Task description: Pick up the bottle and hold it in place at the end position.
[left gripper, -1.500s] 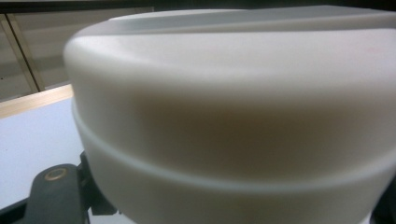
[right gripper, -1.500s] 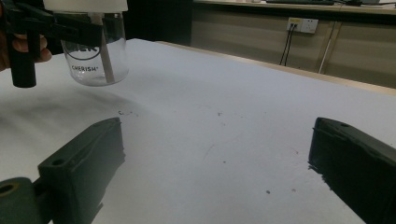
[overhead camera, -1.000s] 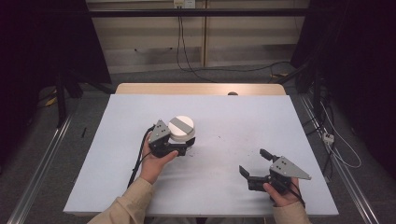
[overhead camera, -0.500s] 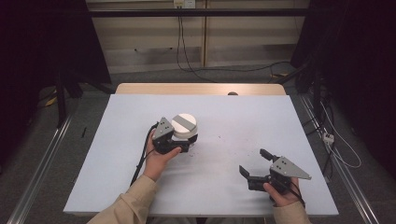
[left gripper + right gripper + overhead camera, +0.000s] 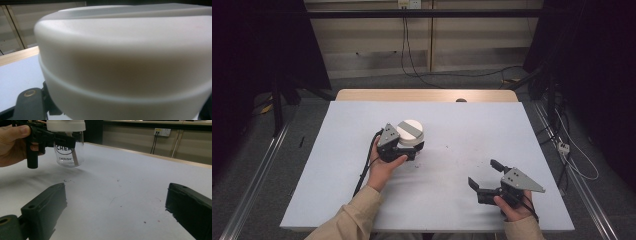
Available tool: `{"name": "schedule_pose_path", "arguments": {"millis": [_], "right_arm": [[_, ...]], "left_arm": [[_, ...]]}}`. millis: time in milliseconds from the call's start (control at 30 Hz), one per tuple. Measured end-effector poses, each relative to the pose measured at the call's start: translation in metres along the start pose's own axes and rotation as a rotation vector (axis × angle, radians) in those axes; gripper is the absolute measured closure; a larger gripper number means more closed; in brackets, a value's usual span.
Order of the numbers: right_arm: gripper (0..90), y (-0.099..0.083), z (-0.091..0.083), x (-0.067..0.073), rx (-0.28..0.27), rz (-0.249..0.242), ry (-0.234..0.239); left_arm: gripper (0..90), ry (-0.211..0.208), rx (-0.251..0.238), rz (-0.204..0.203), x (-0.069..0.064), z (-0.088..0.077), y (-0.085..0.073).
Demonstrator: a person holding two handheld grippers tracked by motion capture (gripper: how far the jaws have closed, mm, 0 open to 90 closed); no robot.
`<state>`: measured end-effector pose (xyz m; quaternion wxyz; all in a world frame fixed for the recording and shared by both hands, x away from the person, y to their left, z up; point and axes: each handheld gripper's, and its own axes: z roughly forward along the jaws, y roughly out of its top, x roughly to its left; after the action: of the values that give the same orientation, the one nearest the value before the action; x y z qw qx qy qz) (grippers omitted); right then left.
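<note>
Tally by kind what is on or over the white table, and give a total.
Clear jar with white lid, gripped by the left tool: 1
Hand-held tools, left and right tool: 2
Total: 3

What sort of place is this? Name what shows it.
Probably a lab or recording bay, not a home. A bare white table stands between dark curtains, cables run across the floor behind it to a wall socket, and the left gripper holds a clear jar.
</note>
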<state>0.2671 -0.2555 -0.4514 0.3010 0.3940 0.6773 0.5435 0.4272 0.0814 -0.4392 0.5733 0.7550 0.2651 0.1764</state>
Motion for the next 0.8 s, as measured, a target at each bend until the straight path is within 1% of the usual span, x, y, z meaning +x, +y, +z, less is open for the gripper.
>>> {"name": "schedule_pose_path", "arguments": {"millis": [200,233,333,500,633,700,767,800], "right_arm": [[2.7,-0.001,0.000,-0.001,0.003,0.001,-0.001],[2.7,-0.001,0.000,-0.001,0.004,0.004,0.000],[2.7,-0.001,0.000,-0.001,0.002,0.001,0.001],[2.7,-0.001,0.000,0.000,0.005,0.002,-0.003],[2.7,0.000,0.000,0.001,0.003,-0.001,0.000],[2.7,-0.001,0.000,0.001,0.006,0.002,0.001],[2.7,-0.001,0.000,0.000,0.007,0.002,0.002],[2.7,-0.001,0.000,0.000,0.006,0.002,0.003]], "left_arm": [[18.5,-0.007,0.000,0.001,0.001,0.006,0.001],[18.5,-0.009,-0.005,-0.004,0.000,0.007,0.001],[18.5,-0.012,-0.009,0.002,0.001,0.009,0.001],[18.5,-0.009,0.008,-0.009,0.002,0.013,-0.002],[18.5,-0.007,0.009,0.000,0.003,0.015,-0.003],[18.5,-0.004,0.010,-0.005,0.003,0.015,-0.003],[18.5,-0.001,0.015,0.005,0.004,0.015,-0.003],[18.5,0.001,0.016,0.002,0.004,0.015,-0.003]]}}
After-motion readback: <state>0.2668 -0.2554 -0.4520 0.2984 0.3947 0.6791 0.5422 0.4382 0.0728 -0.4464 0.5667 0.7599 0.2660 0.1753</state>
